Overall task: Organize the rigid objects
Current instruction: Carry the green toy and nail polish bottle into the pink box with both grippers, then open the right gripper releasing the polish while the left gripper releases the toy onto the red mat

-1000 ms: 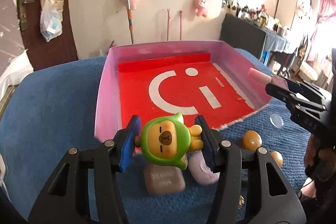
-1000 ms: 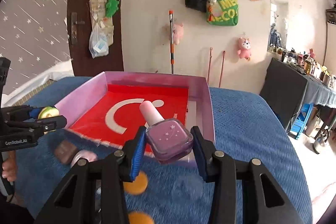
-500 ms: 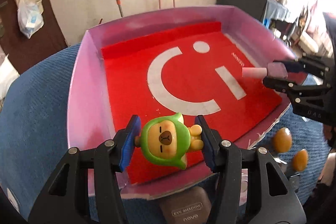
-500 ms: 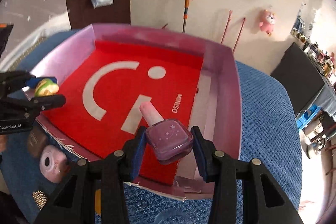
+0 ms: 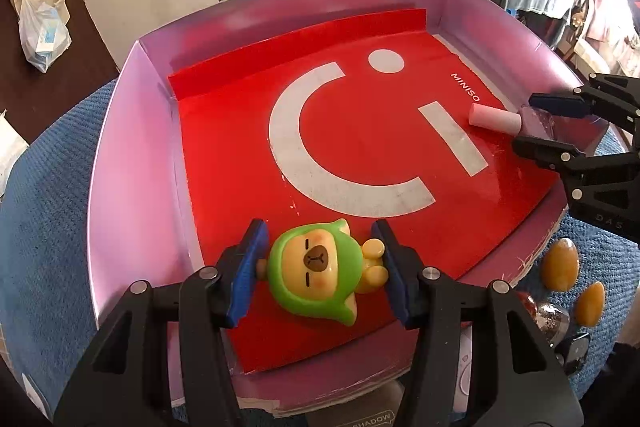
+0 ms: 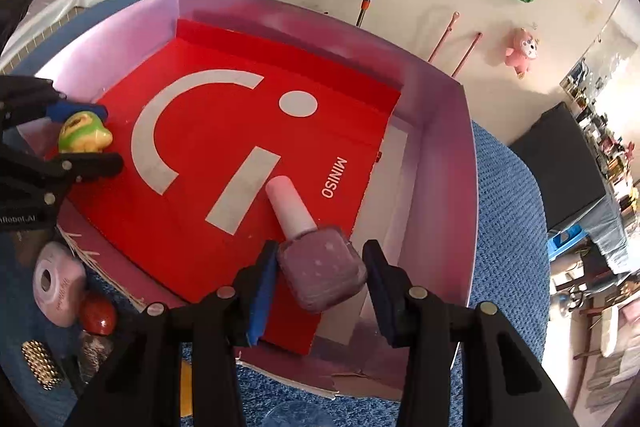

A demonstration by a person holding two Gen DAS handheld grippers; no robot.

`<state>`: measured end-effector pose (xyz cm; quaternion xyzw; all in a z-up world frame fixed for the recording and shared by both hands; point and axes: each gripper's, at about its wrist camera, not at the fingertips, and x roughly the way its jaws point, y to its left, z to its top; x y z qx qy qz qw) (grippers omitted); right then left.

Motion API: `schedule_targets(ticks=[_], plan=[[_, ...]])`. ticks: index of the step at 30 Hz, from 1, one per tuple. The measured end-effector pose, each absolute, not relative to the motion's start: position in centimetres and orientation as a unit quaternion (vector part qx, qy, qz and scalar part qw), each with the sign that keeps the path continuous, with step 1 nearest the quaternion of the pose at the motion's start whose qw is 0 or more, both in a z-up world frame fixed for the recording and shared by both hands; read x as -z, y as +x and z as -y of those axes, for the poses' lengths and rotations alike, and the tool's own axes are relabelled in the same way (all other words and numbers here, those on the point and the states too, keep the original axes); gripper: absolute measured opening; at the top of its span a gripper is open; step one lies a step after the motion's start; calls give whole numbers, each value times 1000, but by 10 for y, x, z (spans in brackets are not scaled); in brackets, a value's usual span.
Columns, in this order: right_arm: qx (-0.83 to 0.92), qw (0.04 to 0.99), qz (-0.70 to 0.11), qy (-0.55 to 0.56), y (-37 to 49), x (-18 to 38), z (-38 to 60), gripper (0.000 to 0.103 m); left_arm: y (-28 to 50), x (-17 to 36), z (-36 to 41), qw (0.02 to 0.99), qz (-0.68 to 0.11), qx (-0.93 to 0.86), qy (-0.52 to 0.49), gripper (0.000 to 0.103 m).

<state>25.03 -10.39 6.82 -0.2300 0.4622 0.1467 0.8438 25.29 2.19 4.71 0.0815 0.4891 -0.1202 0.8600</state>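
A pink box [image 5: 132,131] with a red liner [image 5: 360,163] lies on the blue cloth. My left gripper [image 5: 320,267] is open around a green-hooded bear figure [image 5: 316,273] that rests on the liner at the near left; gaps show on both sides. It also shows in the right wrist view [image 6: 82,131]. My right gripper [image 6: 320,275] is open around a purple nail polish bottle [image 6: 320,275] with a pink cap [image 6: 290,207], lying on the liner at the box's right side; the bottle also shows in the left wrist view [image 5: 500,119].
Outside the box's near edge lie two amber stones [image 5: 562,265], a pink round case [image 6: 58,283], a red ball [image 6: 98,313], a gold beaded item [image 6: 42,365] and an eye shadow compact [image 5: 372,419]. The box walls [image 6: 452,187] stand up around the liner.
Both grippers moved forward and down into the box. Their jaws have spread, and the bear figure and the nail polish bottle now rest on the red liner.
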Motion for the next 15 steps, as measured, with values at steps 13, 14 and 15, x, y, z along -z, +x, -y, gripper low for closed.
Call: schedule_targets(ticks=[13, 14, 15], plan=[[-150, 841, -464, -236, 251, -68, 104, 46, 256, -46, -21, 860, -490, 117, 82, 53], [-151, 841, -464, -236, 251, -68, 104, 46, 256, -46, -21, 860, -490, 116, 82, 53], [-151, 841, -464, -235, 251, -69, 104, 46, 256, -45, -21, 861, -489, 116, 82, 54]])
